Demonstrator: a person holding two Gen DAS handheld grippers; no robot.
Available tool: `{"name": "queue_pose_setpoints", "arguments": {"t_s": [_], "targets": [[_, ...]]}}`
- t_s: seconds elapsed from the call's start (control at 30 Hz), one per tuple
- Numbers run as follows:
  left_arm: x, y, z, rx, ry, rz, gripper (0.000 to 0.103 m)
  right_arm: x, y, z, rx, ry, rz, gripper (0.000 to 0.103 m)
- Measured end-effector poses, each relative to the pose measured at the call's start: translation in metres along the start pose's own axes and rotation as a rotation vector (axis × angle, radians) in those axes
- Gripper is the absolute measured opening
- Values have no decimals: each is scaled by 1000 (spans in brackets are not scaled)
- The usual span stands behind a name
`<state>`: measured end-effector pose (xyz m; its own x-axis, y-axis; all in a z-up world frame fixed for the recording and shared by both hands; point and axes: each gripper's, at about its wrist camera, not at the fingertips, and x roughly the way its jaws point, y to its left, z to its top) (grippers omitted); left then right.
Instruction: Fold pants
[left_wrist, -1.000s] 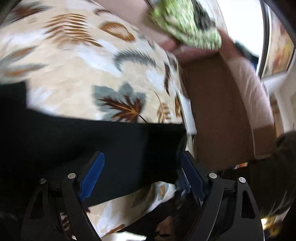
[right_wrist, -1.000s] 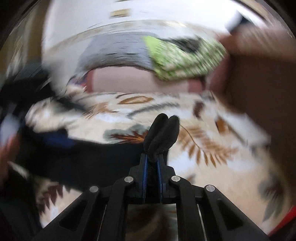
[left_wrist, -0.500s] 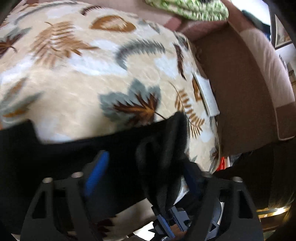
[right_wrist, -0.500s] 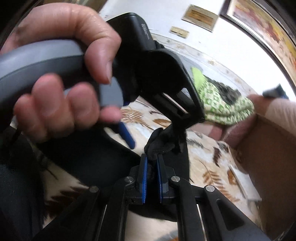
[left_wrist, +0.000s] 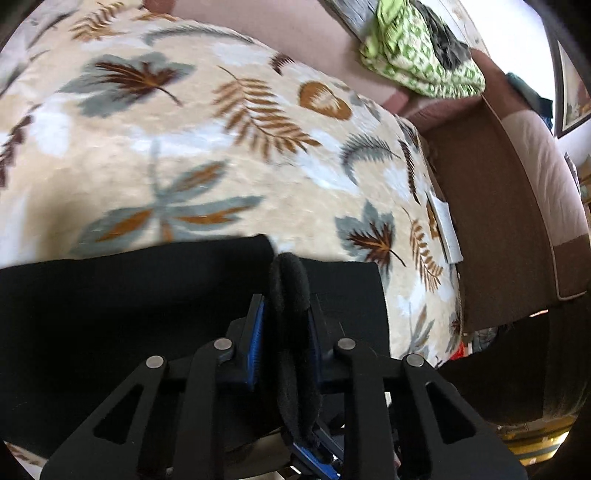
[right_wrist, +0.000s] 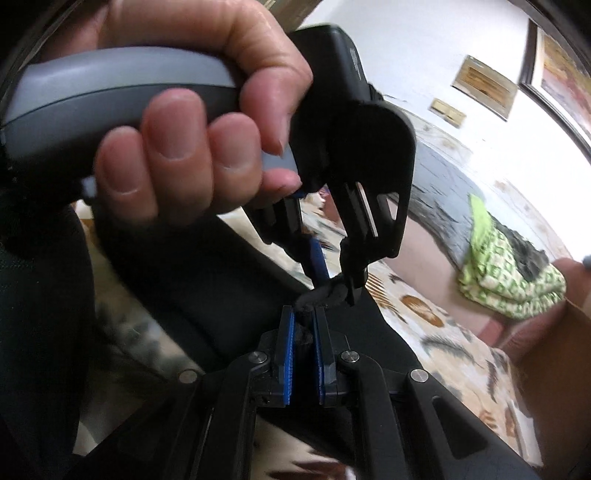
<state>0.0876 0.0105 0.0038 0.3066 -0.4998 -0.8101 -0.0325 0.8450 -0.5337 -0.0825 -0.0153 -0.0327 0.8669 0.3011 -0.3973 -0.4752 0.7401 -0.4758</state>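
The black pants (left_wrist: 110, 295) lie across the near part of a leaf-patterned bedspread (left_wrist: 221, 147). My left gripper (left_wrist: 286, 295) is shut on a thick folded edge of the pants (left_wrist: 290, 273) that sticks up between its blue pads. My right gripper (right_wrist: 303, 314) is shut on the same bunched black edge (right_wrist: 321, 295). In the right wrist view the left gripper's fingers (right_wrist: 354, 254) pinch the cloth just above my right fingertips, and the hand (right_wrist: 184, 129) holding that gripper fills the upper left. The two grippers are almost touching.
A green patterned cloth bundle (left_wrist: 421, 48) lies at the head of the bed; it also shows in the right wrist view (right_wrist: 509, 280). A brown padded headboard (left_wrist: 517, 184) runs along the right. A white paper (left_wrist: 445, 229) sits at the bedspread's right edge.
My left gripper has closed from wide open onto the pants edge held by my right gripper. The right gripper carried that edge leftward up to the left gripper.
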Motion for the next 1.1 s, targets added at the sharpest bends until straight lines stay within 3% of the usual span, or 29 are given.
{"name": "queue_pose_setpoints", "arguments": {"t_s": [0.1, 0.2, 0.23, 0.3, 0.37, 0.43, 0.47, 0.53, 0.6, 0.67, 0.73, 0.8, 0.87, 0.93, 1.1], "targets": [[-2, 16, -1, -48, -15, 9, 18, 10, 6, 3, -7, 10, 28, 8], [7, 35, -2, -119, 21, 49, 20, 23, 12, -4, -19, 62, 61, 9], [9, 42, -3, -151, 33, 52, 28, 25, 15, -8, -43, 72, 89, 14], [4, 52, -6, -214, 12, 44, 31, 23, 16, -13, -53, 69, 117, 20], [-17, 41, -7, -173, -89, 28, 31, 12, 14, -16, -44, 59, 161, 27], [-33, 23, -9, -123, -155, -43, 37, -3, 3, -15, -11, 31, 217, 41], [-40, 6, -13, -84, -186, -116, 41, -14, -5, -15, 6, 8, 228, 46], [-43, -15, -18, -30, -196, -168, 55, -33, -31, -18, 33, -33, 215, 62], [-34, -38, -26, 18, -175, -189, 55, -40, -63, -27, 51, -6, 194, 71], [-19, -42, -33, 3, -141, -174, 55, -35, -107, -44, 94, 87, 111, 71], [0, -32, -37, -48, -98, -116, 55, -26, -153, -59, 199, 157, 126, 70], [24, -6, -46, -164, -25, -37, 52, -18, -187, -68, 245, 153, 227, 70], [21, 1, -47, -218, -51, -77, 52, -12, -198, -72, 209, 110, 399, 69], [19, 3, -48, -240, -66, -87, 52, -1, -196, -77, 156, 119, 507, 63], [19, -3, -56, -223, -101, -59, 52, 38, -196, -75, 119, 123, 607, 61]]}}
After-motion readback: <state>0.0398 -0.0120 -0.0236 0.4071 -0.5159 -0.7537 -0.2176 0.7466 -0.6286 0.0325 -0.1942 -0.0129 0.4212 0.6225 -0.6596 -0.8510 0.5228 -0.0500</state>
